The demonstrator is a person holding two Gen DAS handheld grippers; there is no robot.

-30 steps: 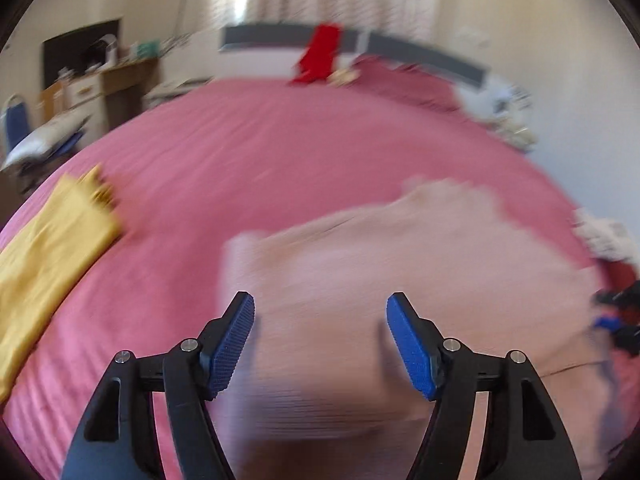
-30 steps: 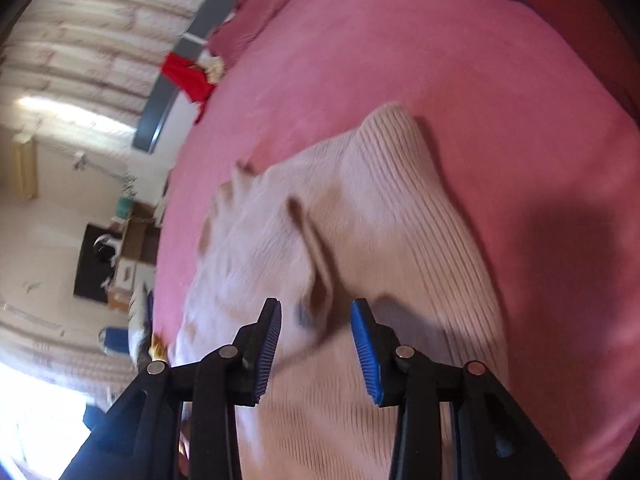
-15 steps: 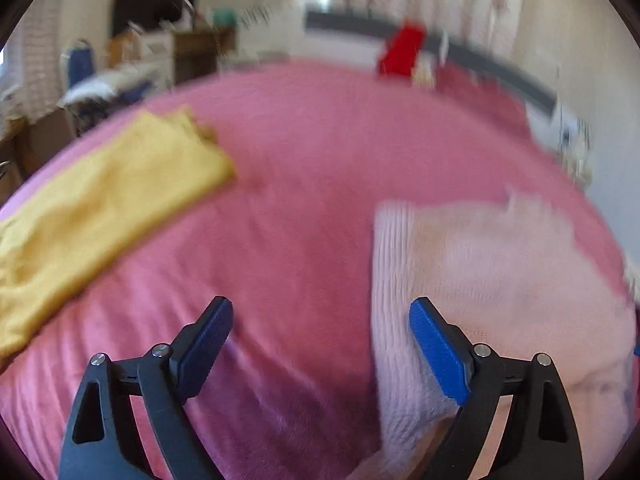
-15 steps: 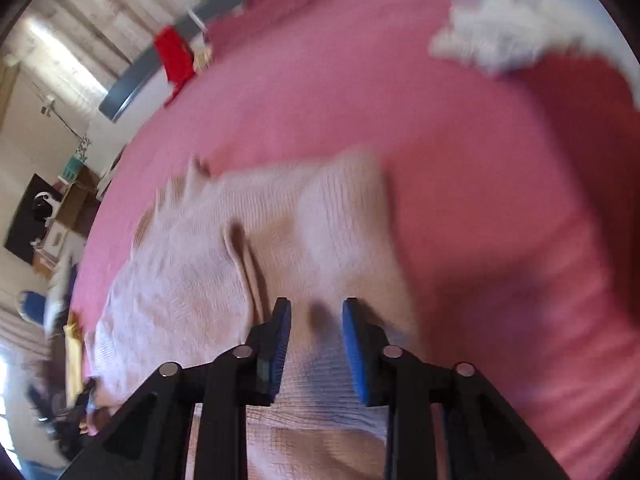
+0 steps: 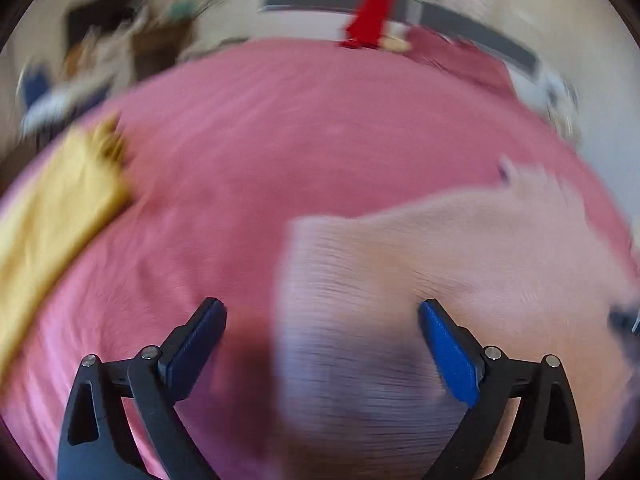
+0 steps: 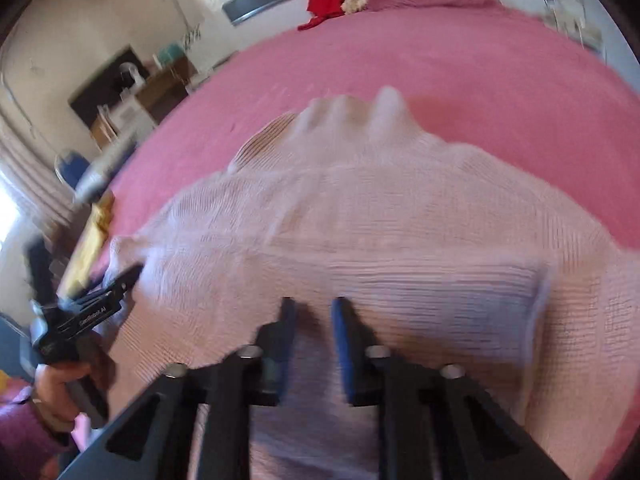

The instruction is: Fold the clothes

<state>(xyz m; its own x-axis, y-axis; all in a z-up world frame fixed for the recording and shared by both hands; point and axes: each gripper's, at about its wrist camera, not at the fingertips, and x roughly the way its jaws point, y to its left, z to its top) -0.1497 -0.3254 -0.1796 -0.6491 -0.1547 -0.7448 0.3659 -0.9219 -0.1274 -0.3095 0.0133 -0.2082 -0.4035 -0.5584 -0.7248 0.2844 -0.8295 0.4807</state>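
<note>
step: mid-fold, pale pink ribbed knit sweater (image 6: 360,216) on pink bedspread (image 5: 280,140) | my left tongs (image 5: 320,344) opening, released, sweater edge between jaws untouched | my right tongs (image 6: 312,344) closing on sweater fabric, pinch unclear | next: likely secure hem, lift over.

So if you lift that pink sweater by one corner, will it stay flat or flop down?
Probably flop: the sweater is soft ribbed knit, already rumpled on the bed. It likely won't slide much, since that blanket looks textured.
</note>
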